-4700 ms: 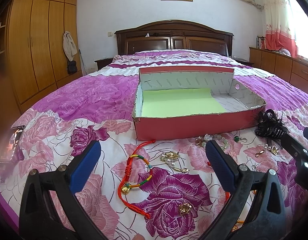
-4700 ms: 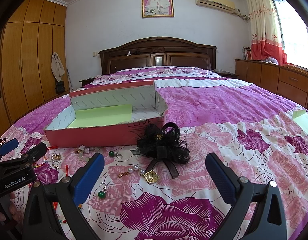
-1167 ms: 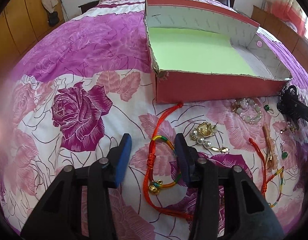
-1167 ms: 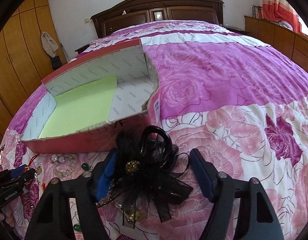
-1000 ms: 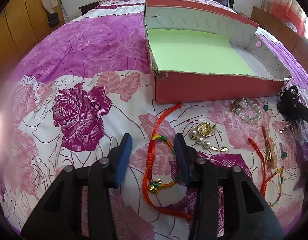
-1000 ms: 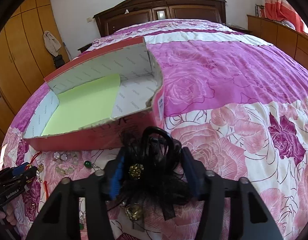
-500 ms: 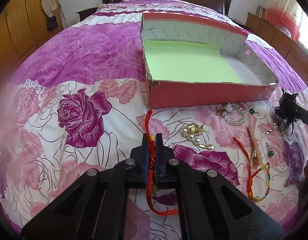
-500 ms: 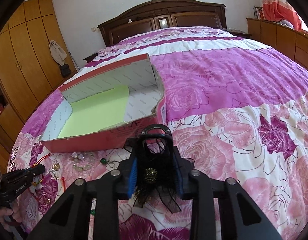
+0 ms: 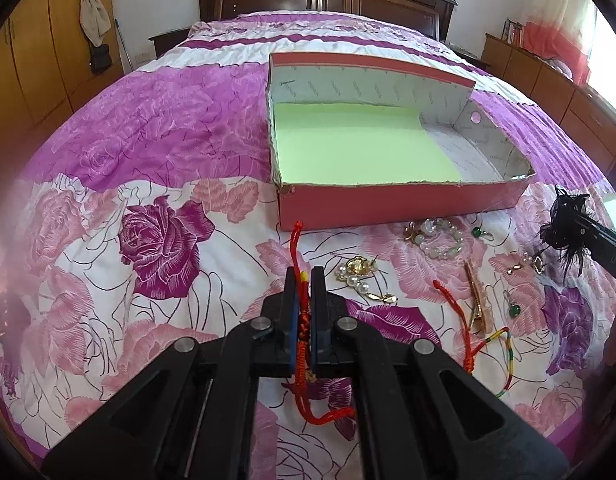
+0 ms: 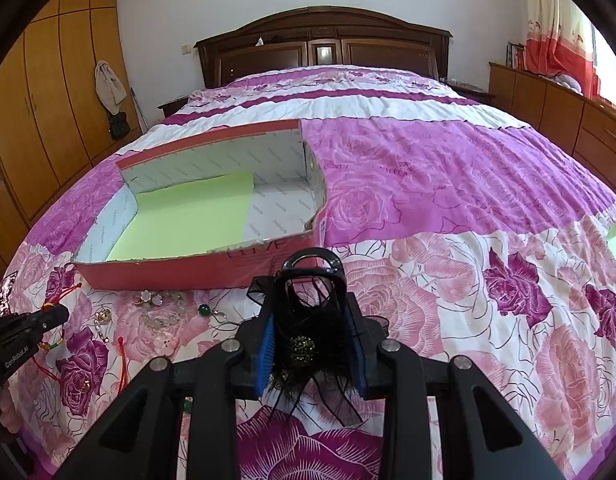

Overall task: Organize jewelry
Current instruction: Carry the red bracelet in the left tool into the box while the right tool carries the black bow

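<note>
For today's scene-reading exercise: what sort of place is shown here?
Most likely a home bedroom: a large bed with a floral bedspread, a dark wooden headboard and a tall wooden wardrobe beside it.

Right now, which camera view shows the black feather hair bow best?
The right wrist view: the black feather hair bow fills the right gripper. In the left wrist view it is small, at the right edge.
</note>
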Demonstrator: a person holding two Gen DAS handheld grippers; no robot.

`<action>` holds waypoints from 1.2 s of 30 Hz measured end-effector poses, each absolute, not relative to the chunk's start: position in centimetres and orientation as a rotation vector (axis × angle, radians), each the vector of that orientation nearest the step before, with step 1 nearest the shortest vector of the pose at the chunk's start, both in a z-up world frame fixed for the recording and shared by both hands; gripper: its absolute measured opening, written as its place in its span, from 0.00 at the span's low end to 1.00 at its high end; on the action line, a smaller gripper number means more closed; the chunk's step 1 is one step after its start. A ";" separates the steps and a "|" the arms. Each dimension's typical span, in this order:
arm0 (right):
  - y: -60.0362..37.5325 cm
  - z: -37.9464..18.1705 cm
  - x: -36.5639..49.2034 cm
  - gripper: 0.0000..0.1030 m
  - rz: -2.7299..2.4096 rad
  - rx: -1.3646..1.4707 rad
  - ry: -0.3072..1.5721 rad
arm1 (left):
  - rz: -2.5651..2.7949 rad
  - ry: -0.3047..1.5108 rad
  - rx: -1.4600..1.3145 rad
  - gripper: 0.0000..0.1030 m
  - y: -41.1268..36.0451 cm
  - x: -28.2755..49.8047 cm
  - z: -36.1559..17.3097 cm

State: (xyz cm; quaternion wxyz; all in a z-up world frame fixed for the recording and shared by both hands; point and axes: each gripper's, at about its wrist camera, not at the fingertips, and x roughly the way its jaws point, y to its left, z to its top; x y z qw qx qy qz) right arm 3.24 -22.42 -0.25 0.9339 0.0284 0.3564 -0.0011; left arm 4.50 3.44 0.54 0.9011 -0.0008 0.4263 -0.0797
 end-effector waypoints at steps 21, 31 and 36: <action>-21.5 2.3 1.3 0.33 0.008 0.042 0.661 | -0.170 0.802 0.002 0.00 2.8 3.8 3.5; -21.0 3.5 1.0 0.33 0.027 0.046 0.630 | -0.175 0.763 0.004 0.00 2.0 4.1 5.0; -20.7 4.2 1.1 0.33 0.041 0.044 0.617 | -0.178 0.748 0.000 0.00 1.9 4.5 5.7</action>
